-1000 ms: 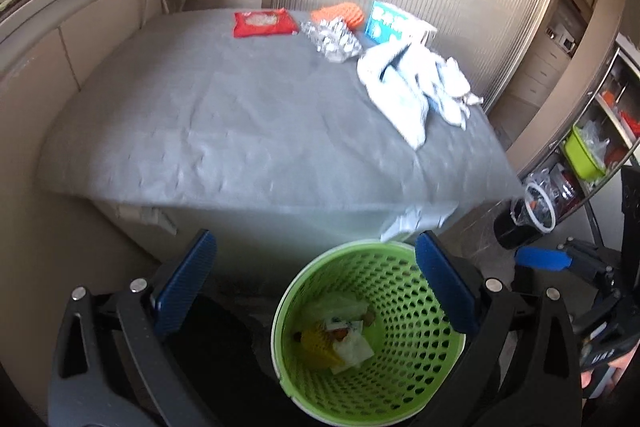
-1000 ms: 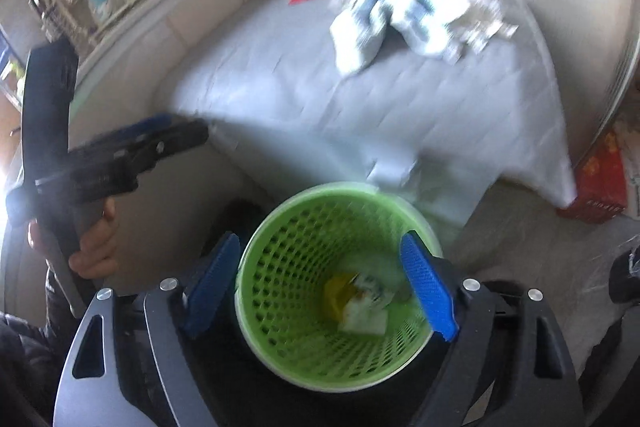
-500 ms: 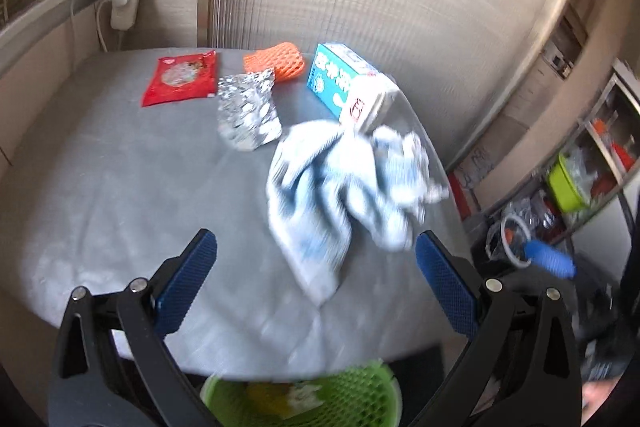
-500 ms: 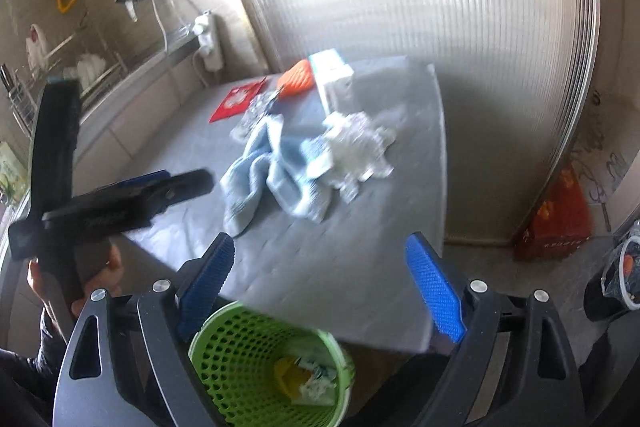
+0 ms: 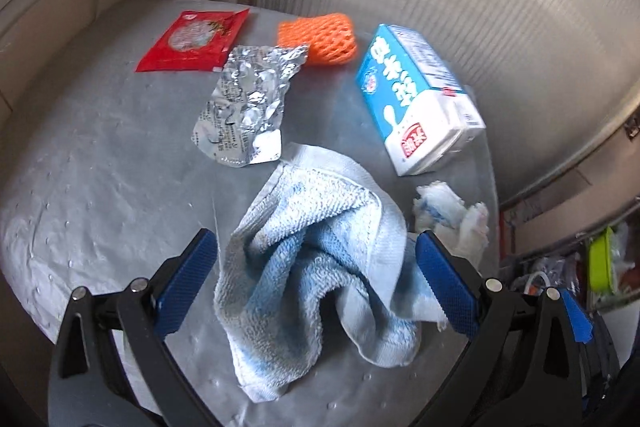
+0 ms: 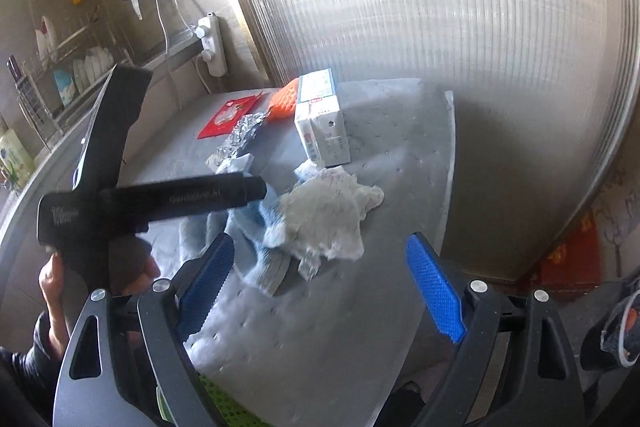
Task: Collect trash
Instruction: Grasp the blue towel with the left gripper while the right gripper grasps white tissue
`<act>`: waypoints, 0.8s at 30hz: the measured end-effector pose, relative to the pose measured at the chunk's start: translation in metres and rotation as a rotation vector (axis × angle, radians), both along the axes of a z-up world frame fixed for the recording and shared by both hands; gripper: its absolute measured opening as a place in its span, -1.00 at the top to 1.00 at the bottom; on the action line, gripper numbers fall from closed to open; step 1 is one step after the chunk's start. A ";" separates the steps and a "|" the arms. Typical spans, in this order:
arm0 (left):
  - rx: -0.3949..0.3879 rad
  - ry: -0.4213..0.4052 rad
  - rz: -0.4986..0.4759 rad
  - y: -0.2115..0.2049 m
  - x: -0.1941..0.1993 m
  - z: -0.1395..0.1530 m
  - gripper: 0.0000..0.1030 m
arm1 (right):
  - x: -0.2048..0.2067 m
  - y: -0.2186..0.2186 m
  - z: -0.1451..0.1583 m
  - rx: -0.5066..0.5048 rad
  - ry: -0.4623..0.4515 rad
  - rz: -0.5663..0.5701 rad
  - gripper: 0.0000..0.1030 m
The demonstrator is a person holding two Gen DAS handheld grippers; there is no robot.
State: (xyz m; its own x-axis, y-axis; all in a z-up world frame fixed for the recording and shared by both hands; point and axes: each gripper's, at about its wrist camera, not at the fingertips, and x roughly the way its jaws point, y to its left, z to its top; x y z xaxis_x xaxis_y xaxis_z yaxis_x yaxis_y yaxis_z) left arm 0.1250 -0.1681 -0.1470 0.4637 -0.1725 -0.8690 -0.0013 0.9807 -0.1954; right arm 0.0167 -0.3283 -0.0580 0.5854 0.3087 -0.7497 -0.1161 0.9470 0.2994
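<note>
Here, left gripper (image 5: 316, 267) and right gripper (image 6: 320, 279) wide open, empty; risk: left grabs towel (image 5: 316, 259), not tissue (image 5: 448, 211).

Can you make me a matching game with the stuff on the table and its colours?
Things:
1. packet
2. foam net
3. milk carton
4. foil wrapper

Colours:
a. silver
b. blue and white
c. red
d. orange

Pairs: 1-c, 2-d, 3-b, 4-a
</note>
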 end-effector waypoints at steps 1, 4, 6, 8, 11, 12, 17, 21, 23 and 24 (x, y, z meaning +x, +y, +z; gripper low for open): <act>0.010 0.000 0.017 0.000 0.000 -0.001 -0.79 | 0.003 0.000 -0.002 0.006 0.002 0.004 -0.70; -0.004 0.020 0.052 0.006 0.000 -0.005 -0.48 | 0.012 -0.003 -0.009 0.021 0.010 0.017 -0.70; -0.039 0.039 0.067 0.011 -0.001 -0.008 -0.11 | 0.017 -0.004 -0.015 0.028 0.017 0.025 -0.70; -0.027 0.044 0.070 0.013 -0.003 -0.010 0.09 | 0.024 -0.003 -0.021 0.025 0.025 0.033 -0.70; -0.024 0.038 0.050 0.011 -0.006 -0.010 0.34 | 0.034 0.002 -0.025 0.025 0.027 0.052 -0.70; -0.027 0.035 0.045 0.012 -0.008 -0.009 0.39 | 0.039 0.005 -0.027 0.020 0.027 0.063 -0.70; -0.022 0.022 0.018 0.013 -0.016 -0.006 0.47 | 0.055 0.022 -0.033 -0.008 0.022 0.102 -0.70; -0.038 0.023 0.004 0.018 -0.021 -0.004 0.48 | 0.064 0.033 -0.038 -0.037 0.033 0.118 -0.39; -0.042 0.023 -0.001 0.022 -0.019 -0.004 0.49 | 0.066 0.037 -0.042 -0.037 0.051 0.124 -0.03; -0.039 0.020 -0.003 0.024 -0.020 -0.003 0.50 | 0.066 0.038 -0.043 -0.036 0.056 0.126 0.22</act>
